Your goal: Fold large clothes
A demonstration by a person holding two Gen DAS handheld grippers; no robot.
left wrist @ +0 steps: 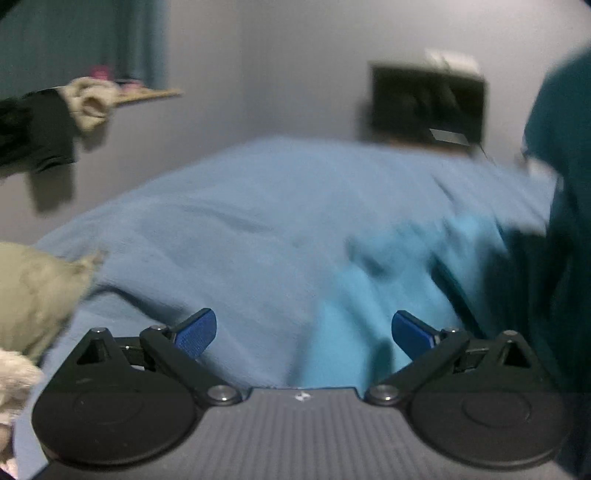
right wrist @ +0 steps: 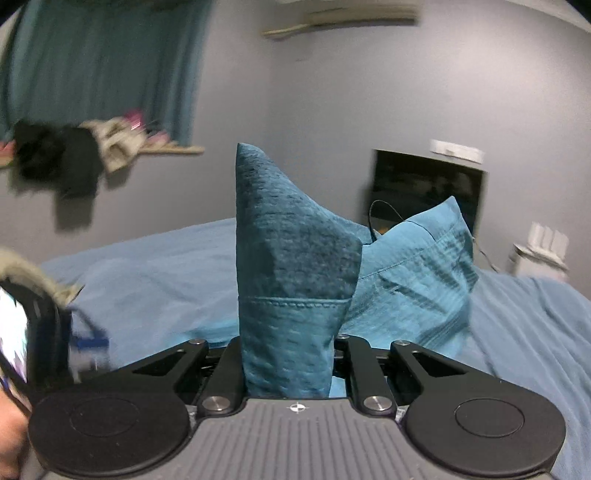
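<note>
While the left gripper (left wrist: 303, 328) hovers with its blue pads spread wide and empty above the blue bedspread (left wrist: 240, 229), the right gripper (right wrist: 291, 354) beside it is clamped on a bunched fold of the teal garment (right wrist: 295, 266), lifted over the bed.

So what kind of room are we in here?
Most likely a bedroom: a bed under a light blue sheet, a teal curtain beside a shelf piled with clothes, and an air conditioner high on the wall.
</note>
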